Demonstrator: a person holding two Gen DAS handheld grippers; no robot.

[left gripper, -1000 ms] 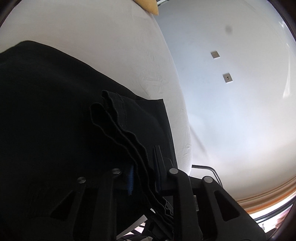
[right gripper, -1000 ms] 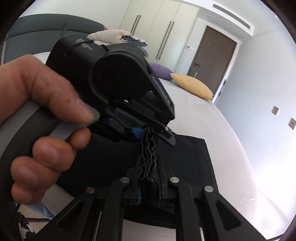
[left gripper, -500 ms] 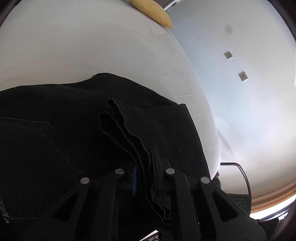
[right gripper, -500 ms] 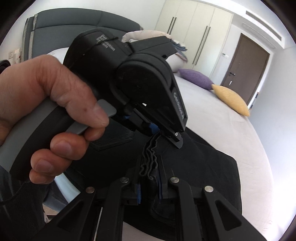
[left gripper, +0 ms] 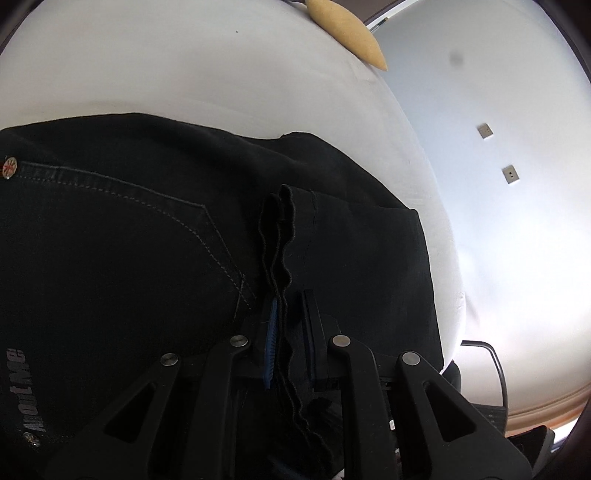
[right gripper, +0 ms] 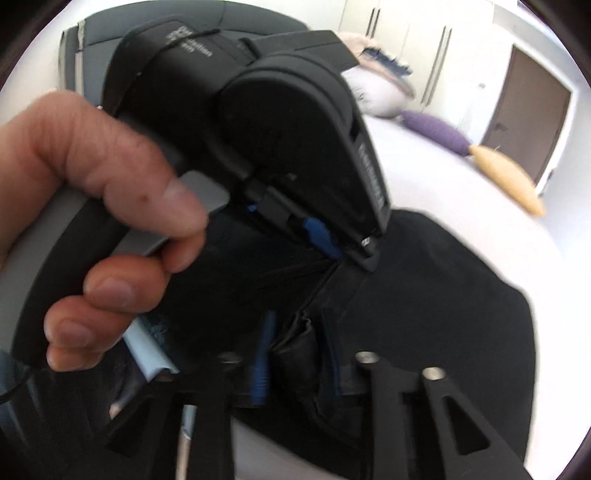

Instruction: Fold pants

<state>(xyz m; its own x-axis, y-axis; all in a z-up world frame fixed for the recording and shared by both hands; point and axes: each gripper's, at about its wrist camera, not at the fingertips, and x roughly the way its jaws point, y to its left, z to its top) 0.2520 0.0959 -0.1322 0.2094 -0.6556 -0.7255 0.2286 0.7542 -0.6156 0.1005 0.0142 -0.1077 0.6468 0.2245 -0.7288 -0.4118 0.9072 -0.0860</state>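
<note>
Item: we log black pants [left gripper: 122, 266] lying on a white bed [left gripper: 184, 66], doubled over on themselves; a stitched back pocket and a rivet face up in the left wrist view.
Place: we find the pants near the bed's edge, with a yellow cushion [left gripper: 347, 33] well apart at the far end.
Done: we judge one fold to be laid, since the wavy hem edges [left gripper: 280, 236] rest on top of the seat part.
Left: we judge that the hem must be let go and the stack smoothed; whether another fold is needed we cannot tell from these views.
Left tool [left gripper: 290, 332]: we see it closed on the bunched hem, several layers pinched between its pads, tilted down toward the bed.
Left hand [right gripper: 99, 221]: we see it gripping the left tool's handle, close in front of the right wrist camera.
Right tool [right gripper: 299, 354]: we record that its jaws have just been opening; a loose bunch of hem cloth sits between them, the pads apart and not pressing on it. The view is blurred.
Contact: we note both tools side by side at the same hem.
</note>
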